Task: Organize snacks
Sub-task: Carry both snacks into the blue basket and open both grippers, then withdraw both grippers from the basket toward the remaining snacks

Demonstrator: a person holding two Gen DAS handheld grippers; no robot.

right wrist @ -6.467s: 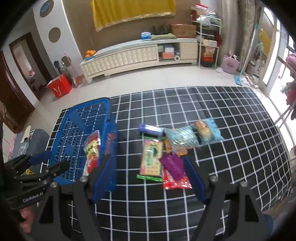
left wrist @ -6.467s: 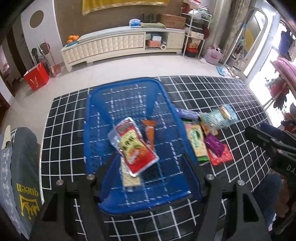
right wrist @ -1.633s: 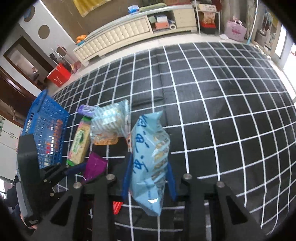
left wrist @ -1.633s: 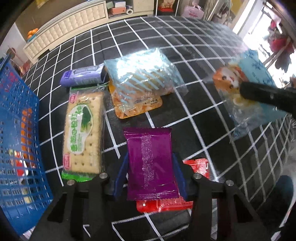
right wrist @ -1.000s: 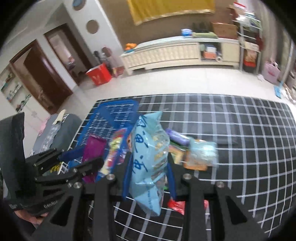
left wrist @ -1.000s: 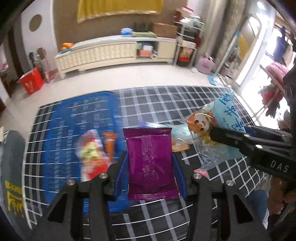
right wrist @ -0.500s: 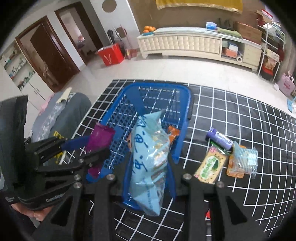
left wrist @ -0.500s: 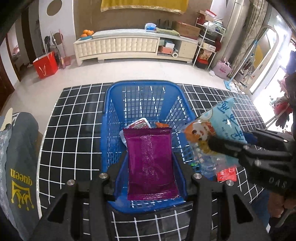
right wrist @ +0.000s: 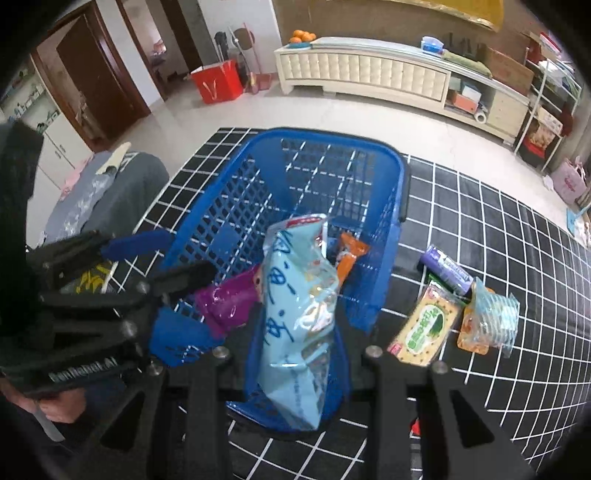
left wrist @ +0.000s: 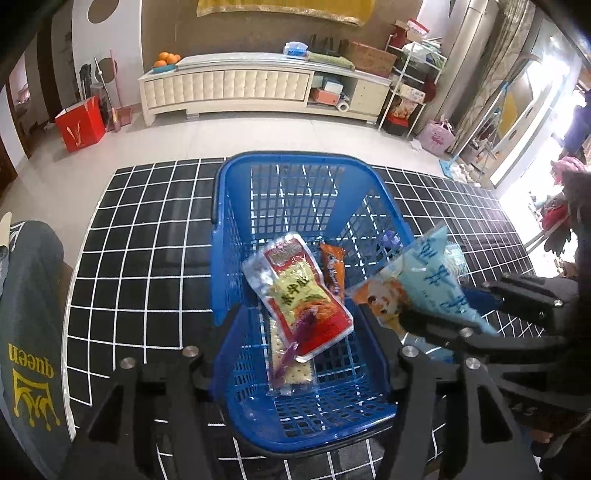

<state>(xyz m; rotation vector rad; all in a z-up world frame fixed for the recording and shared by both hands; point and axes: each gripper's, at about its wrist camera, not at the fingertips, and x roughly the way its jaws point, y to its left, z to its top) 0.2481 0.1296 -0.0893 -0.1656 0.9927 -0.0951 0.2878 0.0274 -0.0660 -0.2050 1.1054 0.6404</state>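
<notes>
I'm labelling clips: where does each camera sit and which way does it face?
Left wrist: on the left tool, facing steeply down into the blue basket; own fingers below, jaws just opening, purple packet loose between them.
Right wrist: on the right tool, facing down at the basket; its fingers clamp the light-blue bag.
Shared: basket, both packets, each other's tool.

Ahead of you a long cream tufted low cabinet (left wrist: 236, 88) against a brown wall (left wrist: 177, 33), pale tiled floor (left wrist: 258, 136), black white-gridded mat (left wrist: 147, 236), red paper bag (left wrist: 79, 123) at left, bright window (left wrist: 546, 122) at right.
</notes>
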